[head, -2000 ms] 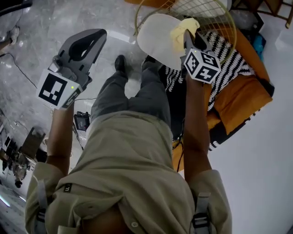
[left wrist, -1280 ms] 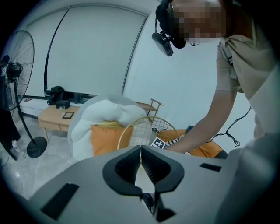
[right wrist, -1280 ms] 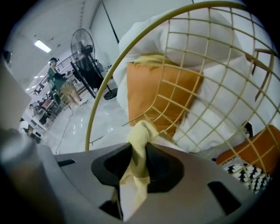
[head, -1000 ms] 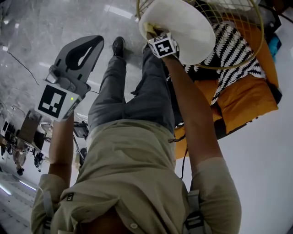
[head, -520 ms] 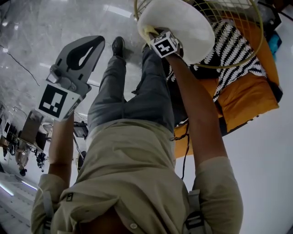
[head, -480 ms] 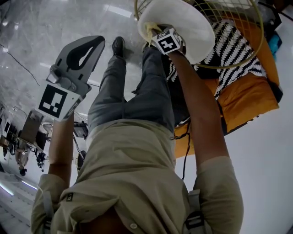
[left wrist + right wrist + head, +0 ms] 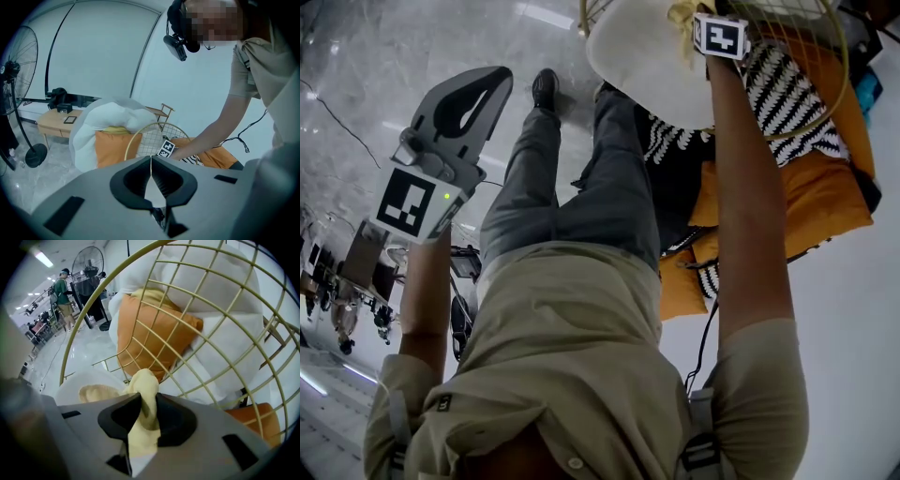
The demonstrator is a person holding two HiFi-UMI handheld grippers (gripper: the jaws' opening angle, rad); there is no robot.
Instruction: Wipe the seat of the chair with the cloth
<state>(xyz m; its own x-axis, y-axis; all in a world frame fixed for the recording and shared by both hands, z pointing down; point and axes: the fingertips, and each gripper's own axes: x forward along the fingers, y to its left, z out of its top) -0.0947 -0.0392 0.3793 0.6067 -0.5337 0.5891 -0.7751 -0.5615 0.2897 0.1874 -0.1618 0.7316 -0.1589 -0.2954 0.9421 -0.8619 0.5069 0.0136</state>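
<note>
Yellow cloth [image 7: 143, 380]: we judge it soft, light, limp. Held bunched, clamped in right gripper [image 7: 149, 403], upper right, by white seat [image 7: 637, 56]. Left gripper [image 7: 151, 161] closed, empty.

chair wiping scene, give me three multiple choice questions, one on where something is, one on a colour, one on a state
1. The cloth is held by: A the left gripper; B the right gripper; C neither.
2. The chair's wire back is: A gold; B black; C red.
3. The left gripper is: A wide open; B shut on the cloth; C shut with nothing in it.

Answers:
1 B: the right gripper view shows the yellow cloth pinched between its jaws.
2 A: the wires look gold in both gripper views.
3 C: the left gripper view shows its jaws meeting with nothing between them.
</note>
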